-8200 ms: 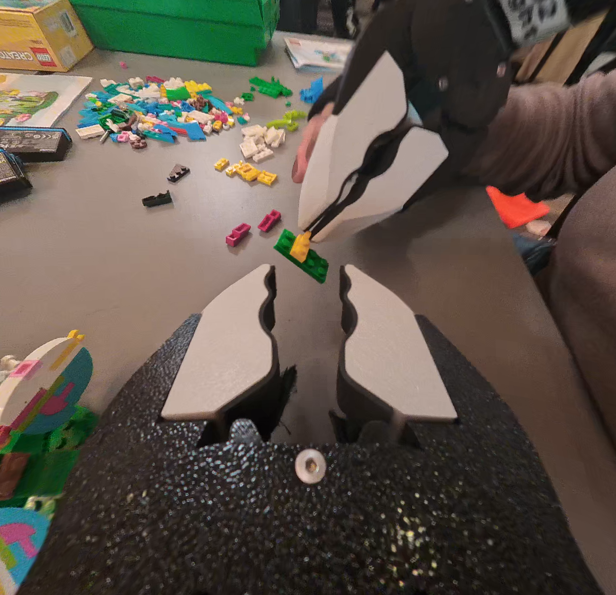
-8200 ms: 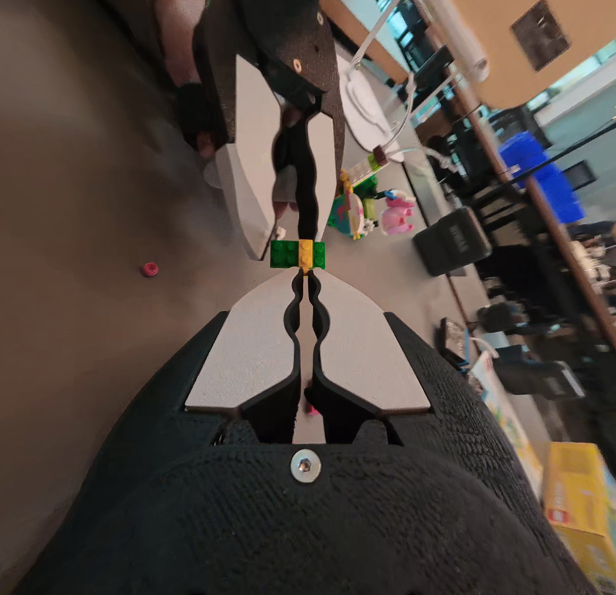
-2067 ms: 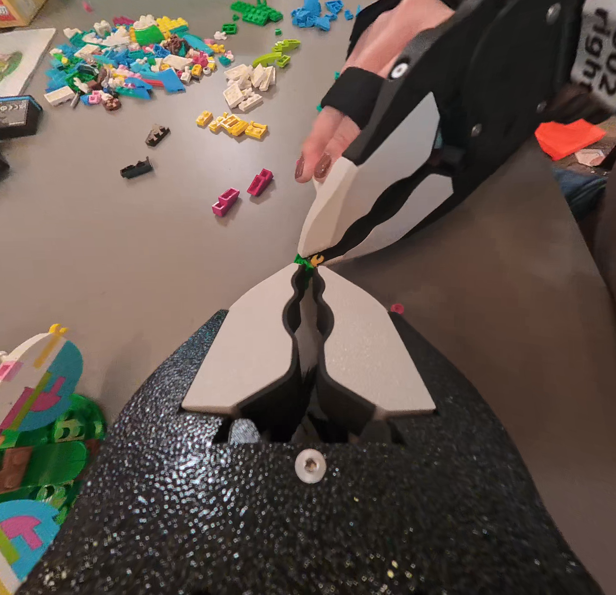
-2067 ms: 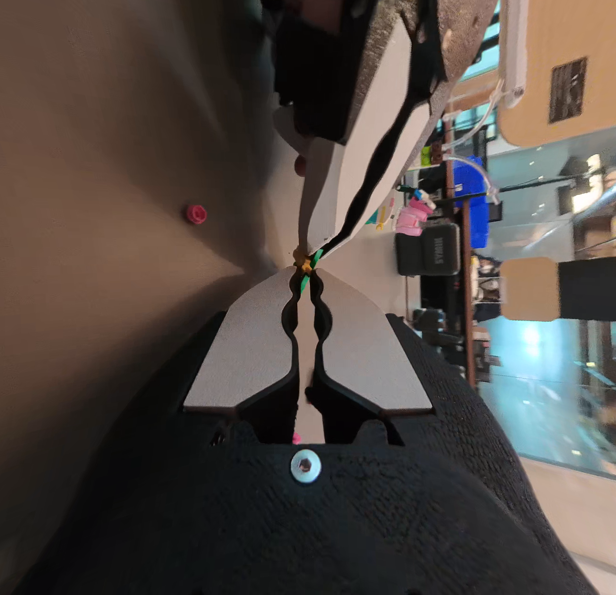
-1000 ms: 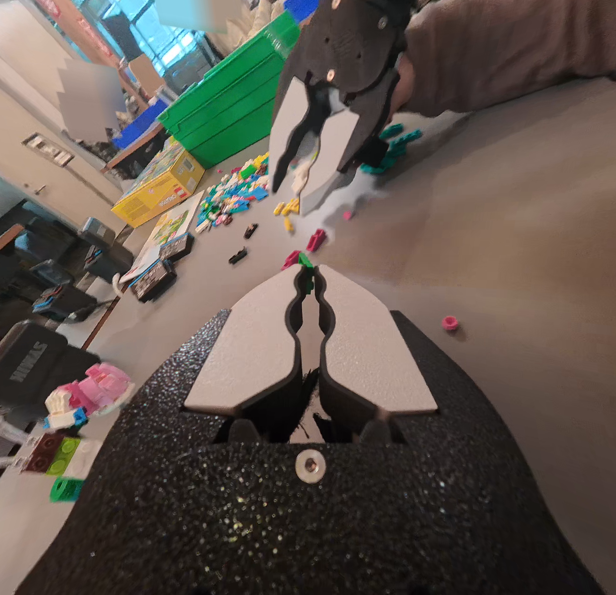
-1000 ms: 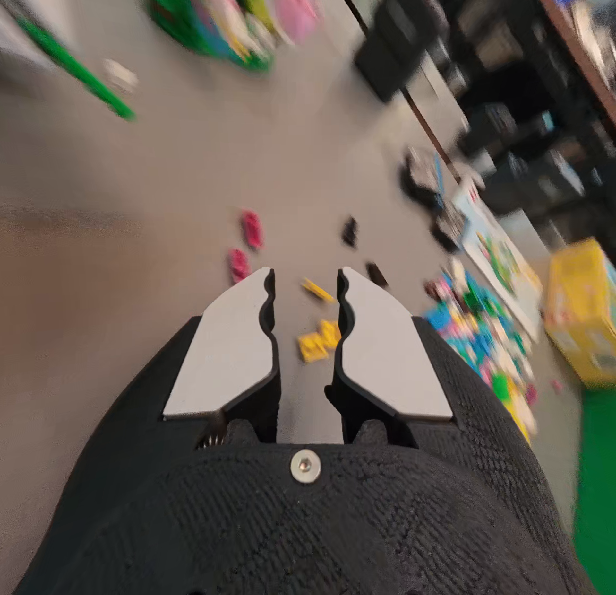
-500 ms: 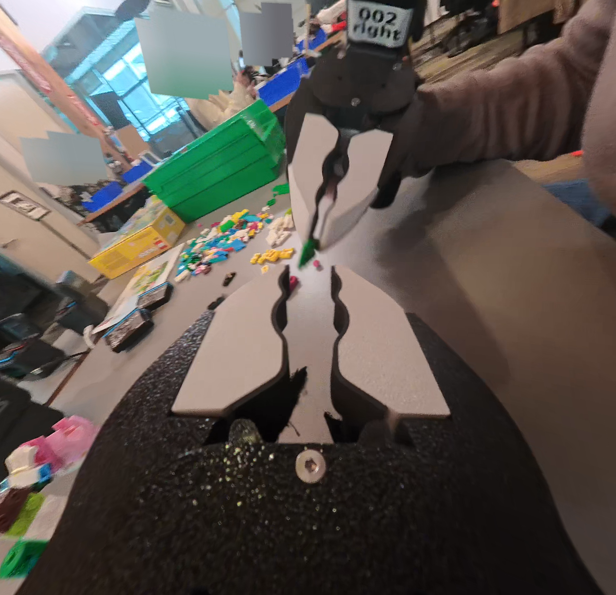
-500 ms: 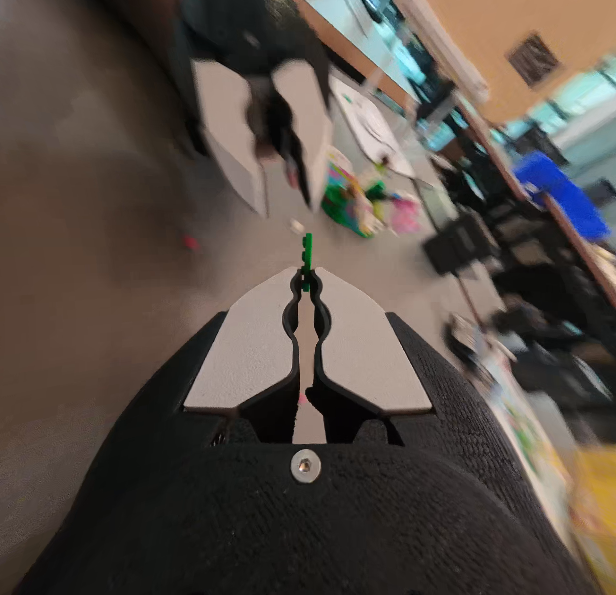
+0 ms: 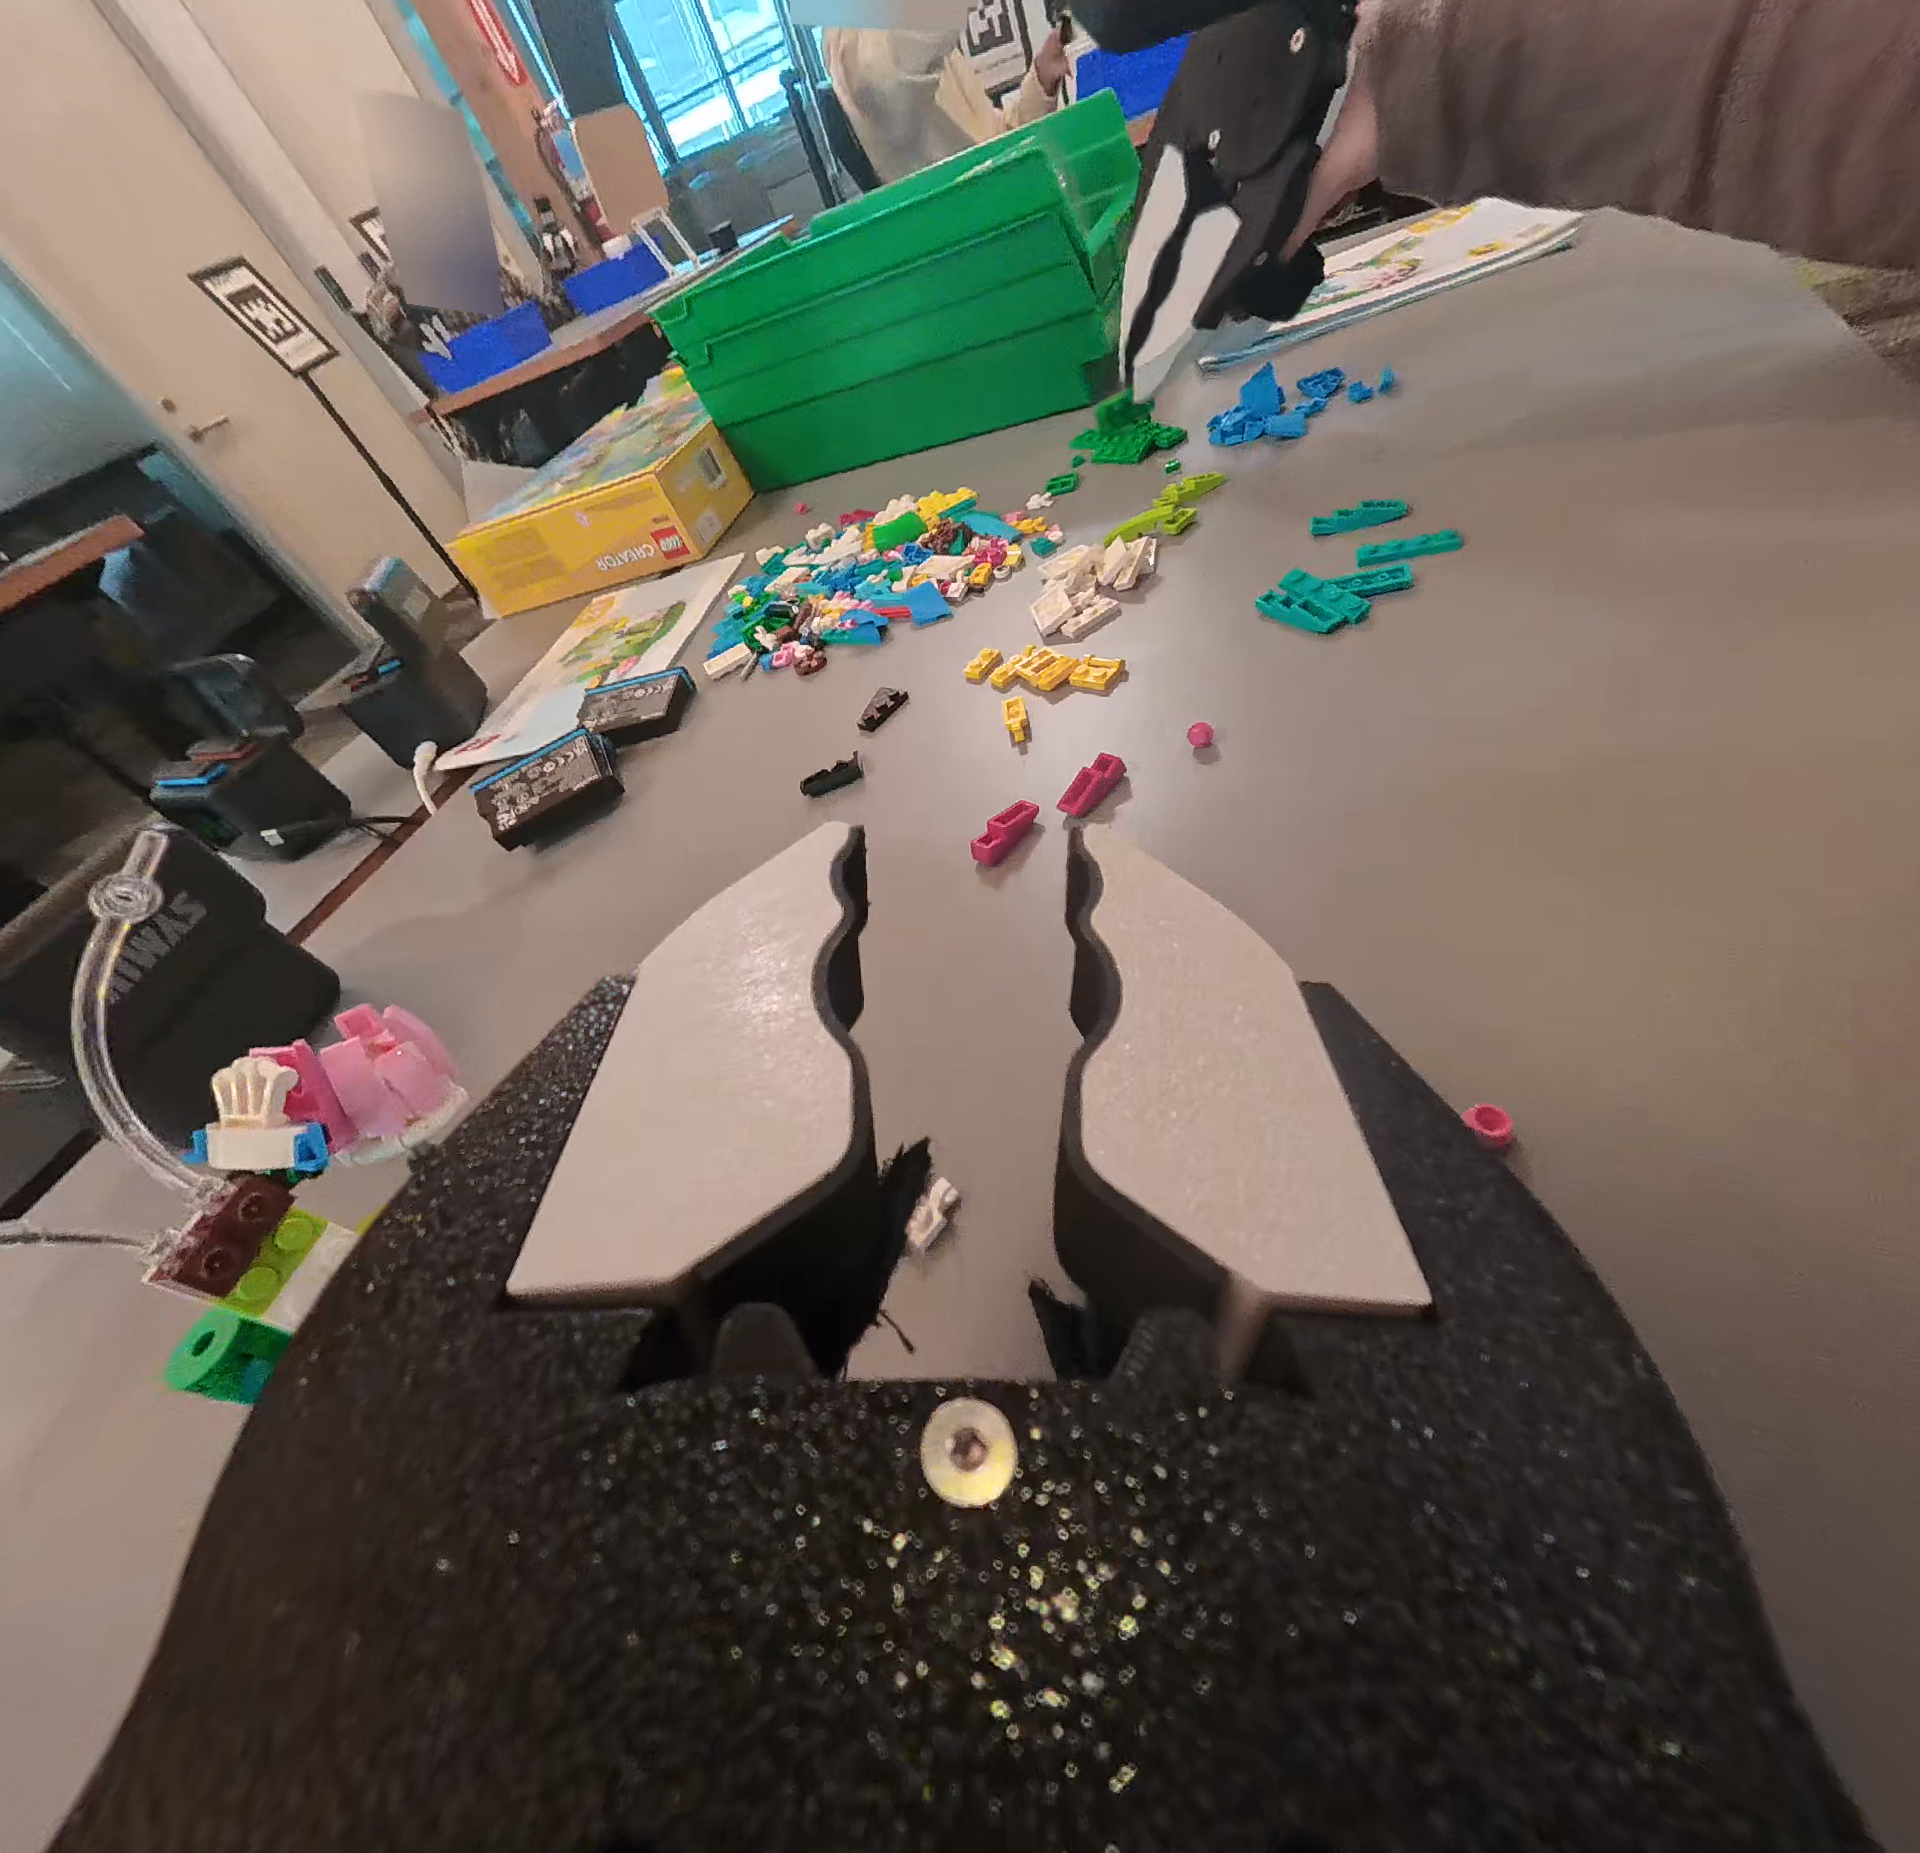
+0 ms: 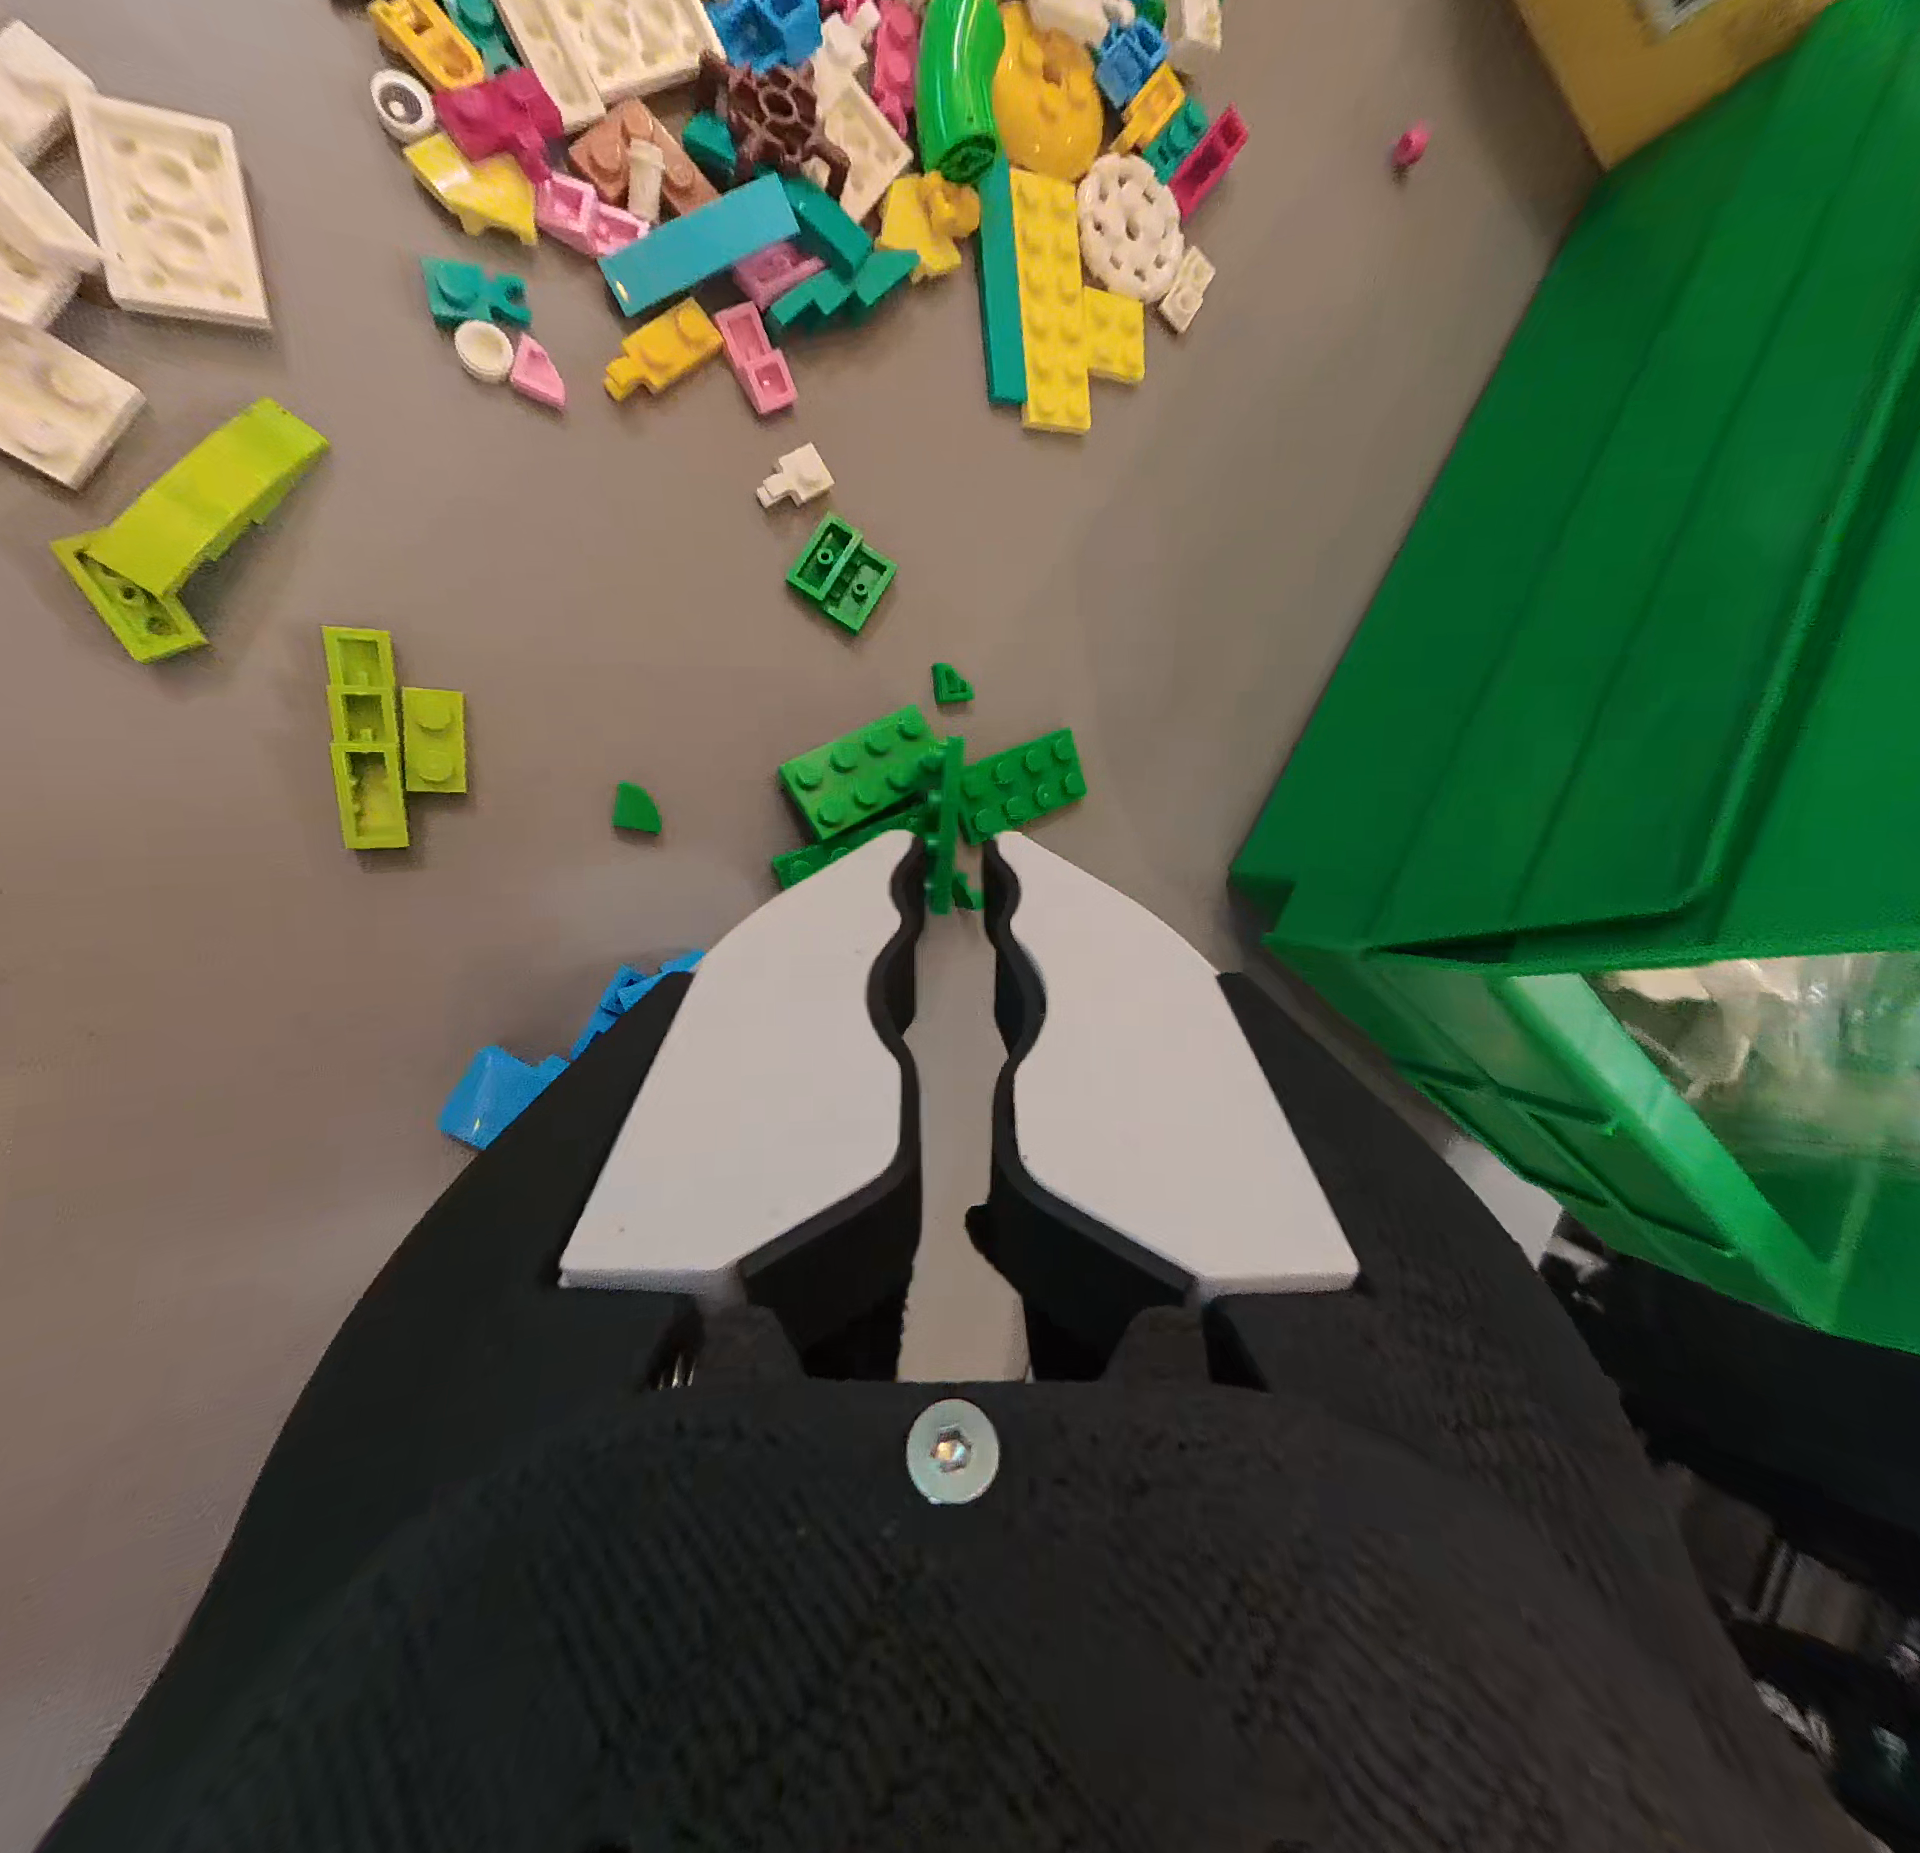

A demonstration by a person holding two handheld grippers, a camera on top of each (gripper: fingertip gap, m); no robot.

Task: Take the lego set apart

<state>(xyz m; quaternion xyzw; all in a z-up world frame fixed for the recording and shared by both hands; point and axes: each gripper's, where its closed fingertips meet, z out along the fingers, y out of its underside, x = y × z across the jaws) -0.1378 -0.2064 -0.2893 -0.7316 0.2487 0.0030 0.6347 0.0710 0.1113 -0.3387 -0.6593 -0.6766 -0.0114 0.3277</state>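
A thin green studded lego plate (image 10: 943,827) stands edge-on between the right gripper's (image 10: 951,853) slightly parted tips, seen only in the right wrist view; whether they grip it is unclear. The left gripper (image 9: 966,847) gapes empty above the grey table (image 9: 1558,816).

Surface (image 10: 260,920): plain grey. Bins (image 10: 1621,660), right of frame: bright green. Plate (image 10: 940,827) at centre: green. Upper pile (image 10: 831,141): white, yellow, teal, pink. Tongs' fingers (image 10: 769,1086): light grey on speckled black.

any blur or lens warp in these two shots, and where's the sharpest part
Left wrist view: strong wide-angle warp, the table bulging; loose bricks crisp, far room softer. Right wrist view: green bin smeared along its right edge, green plate between the right gripper tips sharp.
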